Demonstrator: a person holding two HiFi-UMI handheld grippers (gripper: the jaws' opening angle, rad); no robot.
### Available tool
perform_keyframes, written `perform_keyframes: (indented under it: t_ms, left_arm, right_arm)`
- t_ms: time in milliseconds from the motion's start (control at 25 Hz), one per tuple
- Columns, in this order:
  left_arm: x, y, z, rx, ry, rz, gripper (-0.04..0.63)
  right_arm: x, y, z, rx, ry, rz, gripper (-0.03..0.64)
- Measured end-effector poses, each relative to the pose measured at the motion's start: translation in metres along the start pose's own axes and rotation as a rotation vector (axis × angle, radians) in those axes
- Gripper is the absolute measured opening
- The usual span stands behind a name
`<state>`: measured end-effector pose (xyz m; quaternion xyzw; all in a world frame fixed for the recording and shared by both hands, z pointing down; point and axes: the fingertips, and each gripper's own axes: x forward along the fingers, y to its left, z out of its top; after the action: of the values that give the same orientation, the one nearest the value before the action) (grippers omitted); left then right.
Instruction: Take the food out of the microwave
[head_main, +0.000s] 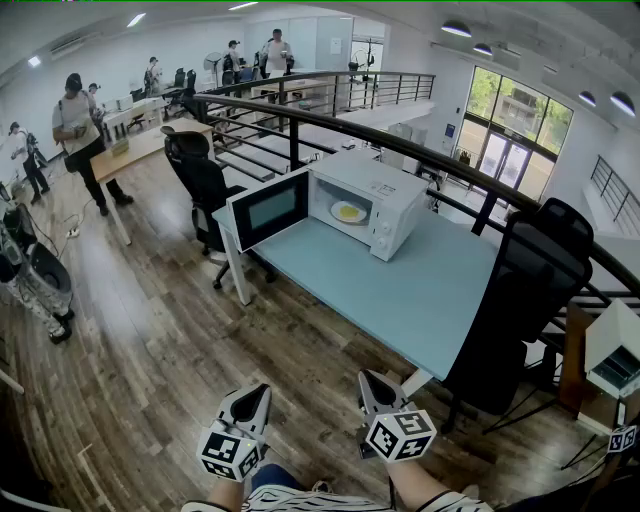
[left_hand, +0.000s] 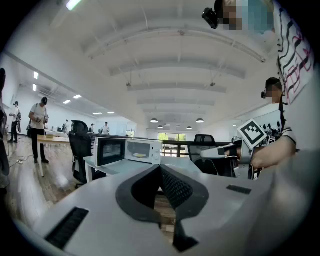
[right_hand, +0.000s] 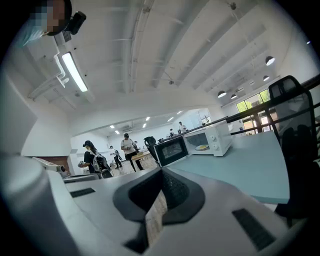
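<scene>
The left gripper (head_main: 252, 396) has its fingers pressed together, empty. Well ahead of them the boxy white microwave (head_main: 385, 195) opens toward the person, its dark-glazed door (head_main: 270, 208) swung left. The food (head_main: 349, 212), flat, round and yellowish with no long axis, lies inside. The right gripper (head_main: 371, 384) is likewise closed, empty. Beyond its tips are the smooth pale-blue table (head_main: 400, 290) and the wood-plank floor (head_main: 150, 345).

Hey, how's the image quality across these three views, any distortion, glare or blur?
Head view: strong fisheye bends the railing, but the microwave is sharp and evenly lit. Left gripper view: dark corners, and the floor at left looks soft. Right gripper view: a ceiling light blows out white.
</scene>
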<state>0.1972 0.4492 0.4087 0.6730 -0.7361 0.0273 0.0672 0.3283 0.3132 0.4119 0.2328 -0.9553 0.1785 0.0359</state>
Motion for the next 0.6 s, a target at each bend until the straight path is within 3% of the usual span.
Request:
perform_keyframes:
  t_ms: [360, 600]
  left_arm:
    - [0.039, 0.042, -0.004, -0.066, -0.037, -0.046, 0.025]
    - [0.080, 0.096, 0.002, -0.089, -0.022, -0.148, 0.030]
  right_arm:
    - [0.052, -0.005, 0.002, 0.025, -0.050, -0.047, 0.029]
    - [0.109, -0.002, 0.003, 0.040, -0.053, -0.120, 0.031]
